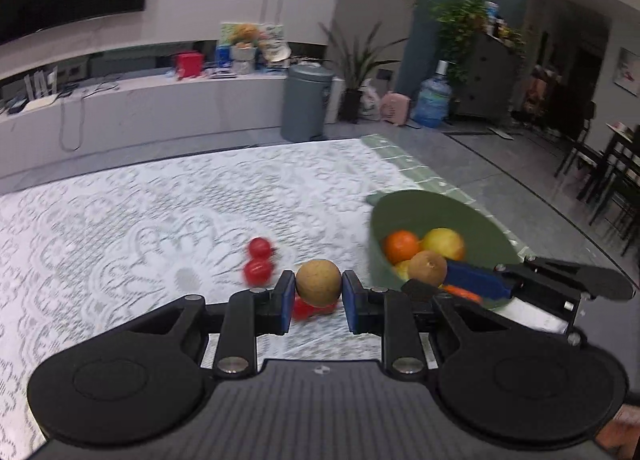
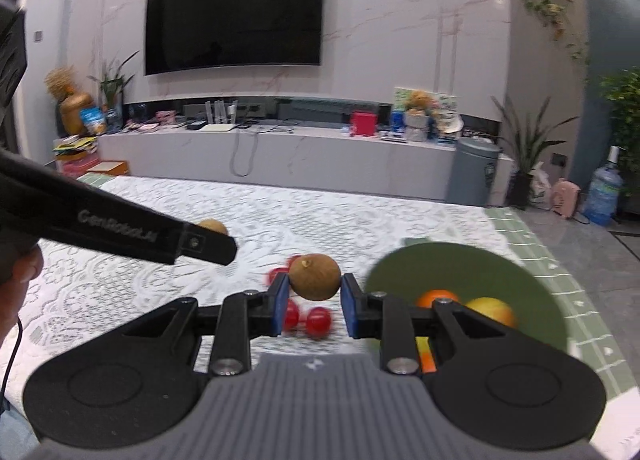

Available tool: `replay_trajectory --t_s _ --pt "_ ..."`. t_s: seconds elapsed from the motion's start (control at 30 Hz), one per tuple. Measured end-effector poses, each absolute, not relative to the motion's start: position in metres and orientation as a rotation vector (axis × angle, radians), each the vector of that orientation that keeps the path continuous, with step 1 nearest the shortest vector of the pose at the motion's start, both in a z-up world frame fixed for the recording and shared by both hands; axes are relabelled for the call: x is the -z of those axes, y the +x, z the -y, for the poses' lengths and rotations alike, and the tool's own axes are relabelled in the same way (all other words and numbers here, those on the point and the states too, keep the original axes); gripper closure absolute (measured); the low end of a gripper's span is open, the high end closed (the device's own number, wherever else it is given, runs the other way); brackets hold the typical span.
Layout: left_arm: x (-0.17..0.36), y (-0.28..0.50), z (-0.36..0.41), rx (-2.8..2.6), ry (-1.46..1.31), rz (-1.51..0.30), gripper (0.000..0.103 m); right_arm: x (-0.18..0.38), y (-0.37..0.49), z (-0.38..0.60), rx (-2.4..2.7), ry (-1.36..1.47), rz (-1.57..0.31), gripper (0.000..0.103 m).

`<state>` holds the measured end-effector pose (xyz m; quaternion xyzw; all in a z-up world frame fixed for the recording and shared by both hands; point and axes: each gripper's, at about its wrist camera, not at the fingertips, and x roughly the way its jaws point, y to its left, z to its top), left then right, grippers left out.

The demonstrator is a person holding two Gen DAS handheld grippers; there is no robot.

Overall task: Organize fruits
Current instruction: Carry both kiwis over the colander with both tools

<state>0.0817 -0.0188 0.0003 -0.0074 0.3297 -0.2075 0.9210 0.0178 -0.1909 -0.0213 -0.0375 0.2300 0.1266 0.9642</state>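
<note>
The left gripper (image 1: 319, 287) squeezes a round brown kiwi (image 1: 318, 282) in its jaws. The right gripper (image 2: 314, 279) squeezes another brown kiwi (image 2: 314, 276), beside the green plastic bowl (image 2: 500, 272) of fruit. Small red tomatoes (image 1: 258, 264) lie on the white lace worktop (image 1: 140, 219).

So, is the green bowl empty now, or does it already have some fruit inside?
Not empty. The green bowl already holds an orange, a yellow fruit and more partly hidden pieces beneath them.

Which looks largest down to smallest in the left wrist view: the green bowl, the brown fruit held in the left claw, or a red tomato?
1. Green bowl.
2. Brown fruit; nearness to the camera may enlarge it.
3. Red tomato.
</note>
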Motion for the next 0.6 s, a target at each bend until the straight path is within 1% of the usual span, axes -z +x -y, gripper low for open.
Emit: replay_trajectory --t_s 0.3,0.6 --pt "-0.001 0.098 0.08 0.585 0.051 -0.71 0.075 0.006 0.024 0.25 -0.147 -0.074 -0.528 0.078" --pt "0.01 0.132 0.129 0.667 0.129 -0.798 0.075 0.02 0.051 0.289 -0.119 -0.098 -0.651 0.078"
